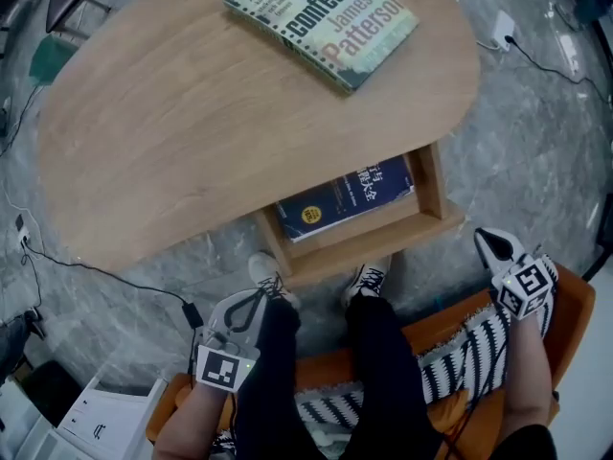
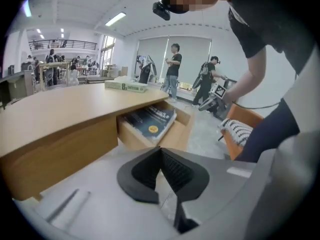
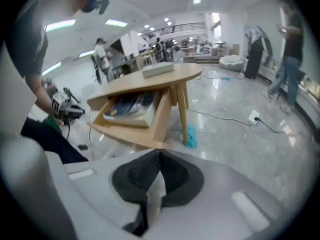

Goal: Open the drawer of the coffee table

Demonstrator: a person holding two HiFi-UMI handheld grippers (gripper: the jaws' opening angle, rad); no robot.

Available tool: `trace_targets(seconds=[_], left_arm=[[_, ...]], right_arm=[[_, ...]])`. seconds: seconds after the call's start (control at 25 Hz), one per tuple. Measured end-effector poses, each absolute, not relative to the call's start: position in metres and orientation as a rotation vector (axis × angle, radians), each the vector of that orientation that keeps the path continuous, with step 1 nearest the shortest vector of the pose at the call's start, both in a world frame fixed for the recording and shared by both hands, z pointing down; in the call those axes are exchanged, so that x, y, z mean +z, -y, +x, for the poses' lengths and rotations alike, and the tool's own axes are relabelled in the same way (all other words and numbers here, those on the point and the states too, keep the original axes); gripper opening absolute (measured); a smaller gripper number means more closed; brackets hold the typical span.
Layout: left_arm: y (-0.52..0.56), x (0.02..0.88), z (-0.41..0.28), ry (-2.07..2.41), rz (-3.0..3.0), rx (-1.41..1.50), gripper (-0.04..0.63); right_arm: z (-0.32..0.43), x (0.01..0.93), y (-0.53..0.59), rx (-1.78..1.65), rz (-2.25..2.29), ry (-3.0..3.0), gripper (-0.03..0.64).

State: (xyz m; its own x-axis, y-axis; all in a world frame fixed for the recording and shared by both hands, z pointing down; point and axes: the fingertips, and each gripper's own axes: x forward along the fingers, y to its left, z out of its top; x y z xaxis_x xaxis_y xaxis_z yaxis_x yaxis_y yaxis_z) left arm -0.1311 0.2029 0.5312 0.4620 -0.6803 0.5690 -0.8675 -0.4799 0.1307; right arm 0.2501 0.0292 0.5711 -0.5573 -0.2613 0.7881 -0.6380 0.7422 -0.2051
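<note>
**Drawer stage, apparently complete.** The drawer point(image 1: 383, 242) stands pulled out from under the front edge of the counter point(image 1: 192, 132), toward the seated person's knees. It exposes a blue book point(image 1: 347, 197); a second book point(image 1: 321, 15) lies on top of the counter. The left gripper point(image 1: 251, 303) hangs beside the left knee, pointing forward and down toward the drawer, its jaws closed on nothing. The right gripper point(image 1: 490, 245) is held out over the orange seat point(image 1: 450, 324), well apart from the drawer and tilted more steeply down; its jaws also meet with nothing between them. By this reading little remains. Pulling the drawer wider would call for opened jaws brought to its front.
</note>
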Motion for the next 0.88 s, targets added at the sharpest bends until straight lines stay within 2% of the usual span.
trace_targets(seconds=[0.16,0.48,0.88], left_arm=[[-0.166,0.443,-0.116,1.363,2.298,0.427,0.003],[-0.148,0.239,-0.041,1.142,2.358,0.186,0.003],[-0.144,0.081,-0.025,0.924,2.367,0.173,0.003]], right_arm=[[0.210,0.485,-0.041,0.816,0.825,2.269,0.002],[0.086,0.288,-0.089,1.035,0.817,2.455,0.002],[0.017,0.102,-0.117,1.069,0.797,2.572,0.002]])
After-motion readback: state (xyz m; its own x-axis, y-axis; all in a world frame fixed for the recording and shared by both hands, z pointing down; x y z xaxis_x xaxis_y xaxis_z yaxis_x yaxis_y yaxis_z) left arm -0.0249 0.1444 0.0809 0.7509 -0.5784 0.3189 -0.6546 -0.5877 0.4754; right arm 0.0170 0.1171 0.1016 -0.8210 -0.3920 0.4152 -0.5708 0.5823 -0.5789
